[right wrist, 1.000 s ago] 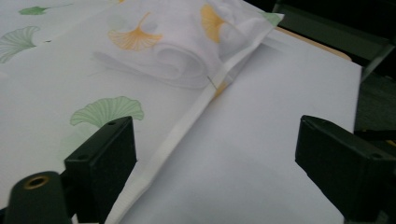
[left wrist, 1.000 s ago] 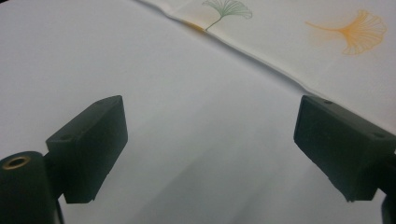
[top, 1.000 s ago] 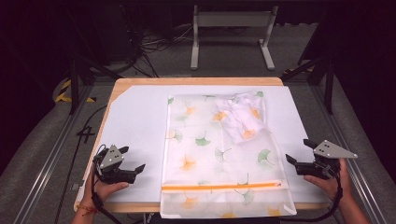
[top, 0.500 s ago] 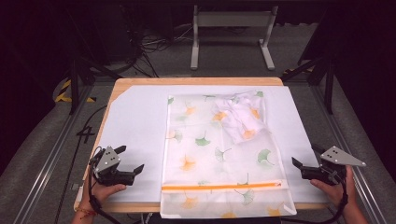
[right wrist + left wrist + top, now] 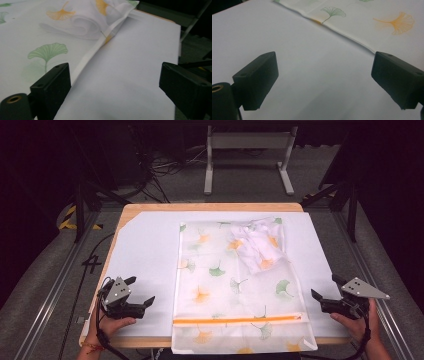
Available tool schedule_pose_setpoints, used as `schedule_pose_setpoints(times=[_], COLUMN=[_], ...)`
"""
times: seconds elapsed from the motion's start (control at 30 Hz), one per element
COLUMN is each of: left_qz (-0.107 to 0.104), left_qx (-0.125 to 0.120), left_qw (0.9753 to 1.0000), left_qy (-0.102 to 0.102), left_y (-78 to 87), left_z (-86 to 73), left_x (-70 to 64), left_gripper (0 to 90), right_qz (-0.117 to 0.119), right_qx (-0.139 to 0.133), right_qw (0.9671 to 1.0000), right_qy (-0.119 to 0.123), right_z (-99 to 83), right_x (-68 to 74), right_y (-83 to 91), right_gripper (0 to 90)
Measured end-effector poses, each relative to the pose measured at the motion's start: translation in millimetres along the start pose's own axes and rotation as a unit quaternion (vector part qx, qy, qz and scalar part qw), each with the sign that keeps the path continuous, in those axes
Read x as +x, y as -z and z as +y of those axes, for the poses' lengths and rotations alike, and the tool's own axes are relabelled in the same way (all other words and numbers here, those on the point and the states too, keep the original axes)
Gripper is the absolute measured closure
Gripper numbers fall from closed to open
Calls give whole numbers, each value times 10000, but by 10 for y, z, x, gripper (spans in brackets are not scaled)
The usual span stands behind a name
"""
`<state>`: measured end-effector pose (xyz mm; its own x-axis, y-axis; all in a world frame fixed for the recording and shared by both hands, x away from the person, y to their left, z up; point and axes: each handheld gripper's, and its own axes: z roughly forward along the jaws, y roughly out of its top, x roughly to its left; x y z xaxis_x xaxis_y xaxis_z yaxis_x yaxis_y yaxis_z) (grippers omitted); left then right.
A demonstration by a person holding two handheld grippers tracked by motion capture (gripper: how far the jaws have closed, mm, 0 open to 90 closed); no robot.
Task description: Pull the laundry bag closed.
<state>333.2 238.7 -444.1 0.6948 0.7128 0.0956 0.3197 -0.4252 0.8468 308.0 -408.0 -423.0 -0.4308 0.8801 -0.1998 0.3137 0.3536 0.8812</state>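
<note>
Both my left tongs [image 5: 131,295] and right tongs [image 5: 330,296] gape empty; the slippery leaf-print bag [image 5: 235,285] could slide off the desk [image 5: 150,215] if tugged.

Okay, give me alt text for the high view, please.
A translucent leaf-print bag with an orange zip strip lies on a white-covered table, folded cloth inside. Open left gripper and right gripper flank it.

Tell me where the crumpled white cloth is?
In the high view, the crumpled cloth lies inside the leaf-print bag, at its far right corner, away from both grippers.
</note>
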Motion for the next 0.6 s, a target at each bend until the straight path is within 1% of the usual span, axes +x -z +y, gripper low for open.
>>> schedule_pose_setpoints(times=[0.07,0.13,0.27,0.3,0.33,0.37,0.43,0.47,0.53,0.6], left_qz=[-11,-6,15,21,26,48,51,48,13,6], left_qx=[-2,-18,6,13,29,36,33,15,-4,25], left_qw=[10000,10000,10000,10000,10000,10000,10000,10000,10000,10000], left_qy=[-6,20,34,23,24,14,20,34,70,52], left_y=[-1,3,-3,-8,-10,-14,-18,-20,-26,-38], left_z=[2,8,9,9,9,13,19,22,26,25], left_x=[-3,1,11,14,14,14,17,17,25,28], left_gripper=[81,81,84,86,89,91,92,92,92,92], right_qz=[-31,-29,-56,-93,-188,-231,-245,-255,-327,-304], right_qx=[-54,-22,14,25,9,-31,-66,-66,-81,-32], right_qw=[10000,10000,9999,9998,9997,9996,9997,9996,9993,9994], right_qy=[10,16,147,180,186,157,34,40,131,143], right_z=[-3,-2,-2,0,5,10,25,29,29,23], right_x=[2,4,49,62,75,79,81,87,106,119], right_y=[3,1,1,2,8,13,23,27,27,16], right_gripper=[124,124,125,129,135,136,136,135,133,131])
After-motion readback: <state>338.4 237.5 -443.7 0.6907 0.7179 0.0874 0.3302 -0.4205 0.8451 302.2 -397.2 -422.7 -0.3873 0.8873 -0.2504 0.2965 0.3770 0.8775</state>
